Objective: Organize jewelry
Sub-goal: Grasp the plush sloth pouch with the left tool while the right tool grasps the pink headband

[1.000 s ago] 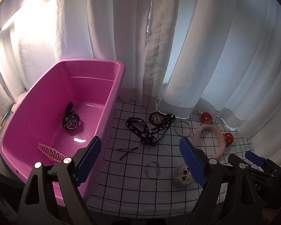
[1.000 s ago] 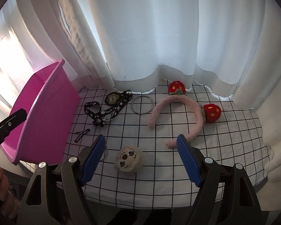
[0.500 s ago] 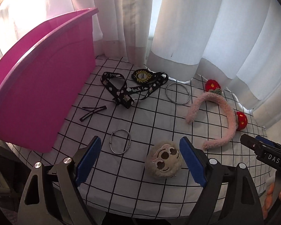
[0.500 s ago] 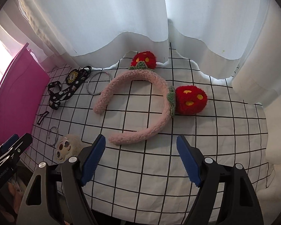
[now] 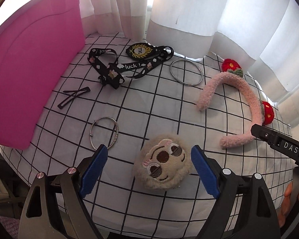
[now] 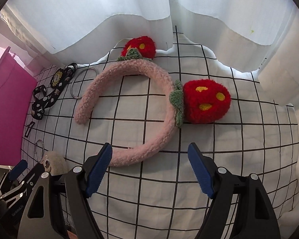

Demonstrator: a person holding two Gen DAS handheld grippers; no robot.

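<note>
My left gripper (image 5: 147,169) is open, its blue pads on either side of a fluffy beige sloth-face plush (image 5: 162,164) on the checked cloth. A thin silver bangle (image 5: 104,134) lies just left of it. My right gripper (image 6: 149,169) is open and empty, just short of the near end of a pink fuzzy headband (image 6: 149,107) with red strawberry pompoms (image 6: 206,101). The headband also shows in the left wrist view (image 5: 239,103). A pink bin (image 5: 29,69) stands at the left.
A black "luck!" lanyard with a round badge (image 5: 127,65), a large silver ring (image 5: 186,71) and two black hair clips (image 5: 73,96) lie on the cloth (image 5: 149,109). White curtains (image 6: 109,10) hang behind. The cloth's front edge is near my grippers.
Both grippers have moved forward and down. The left has left the bin and now straddles the sloth plush. The right has closed in on the headband's near end.
</note>
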